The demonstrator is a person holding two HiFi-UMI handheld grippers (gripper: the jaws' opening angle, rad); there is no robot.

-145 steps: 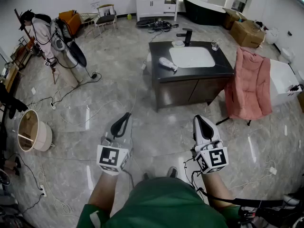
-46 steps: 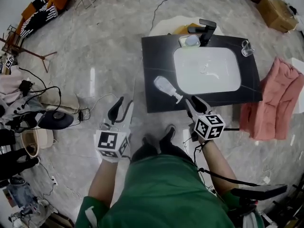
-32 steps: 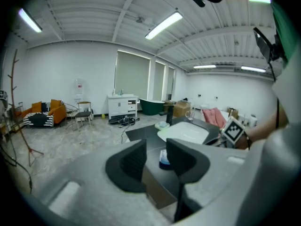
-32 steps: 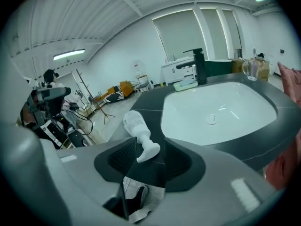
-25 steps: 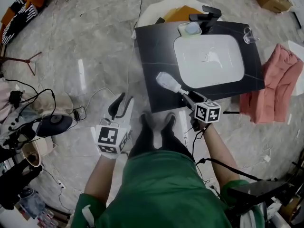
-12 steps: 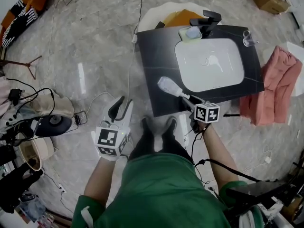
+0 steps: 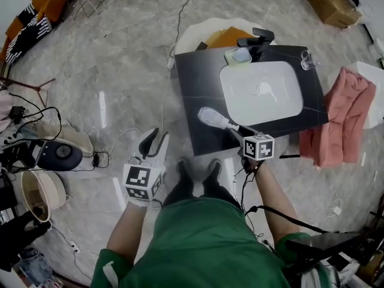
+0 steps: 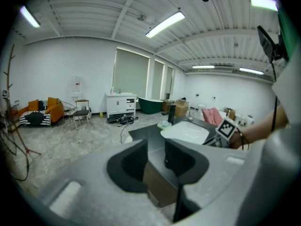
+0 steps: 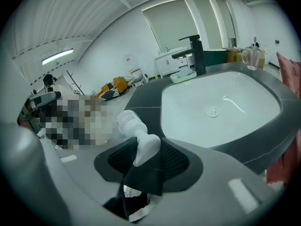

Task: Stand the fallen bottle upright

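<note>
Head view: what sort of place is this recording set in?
Probably a bathroom-fixtures showroom or workshop: a freestanding black vanity with white basin and black faucet stands on open marble-look floor, cardboard boxes and loose cables lie around, and a dark bathtub sits near the back wall.

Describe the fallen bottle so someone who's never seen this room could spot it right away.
Find the black counter with the white sink. Left of the sink lies a white bottle. Unlike the dish and glass at the far edge, it is on its side.
</note>
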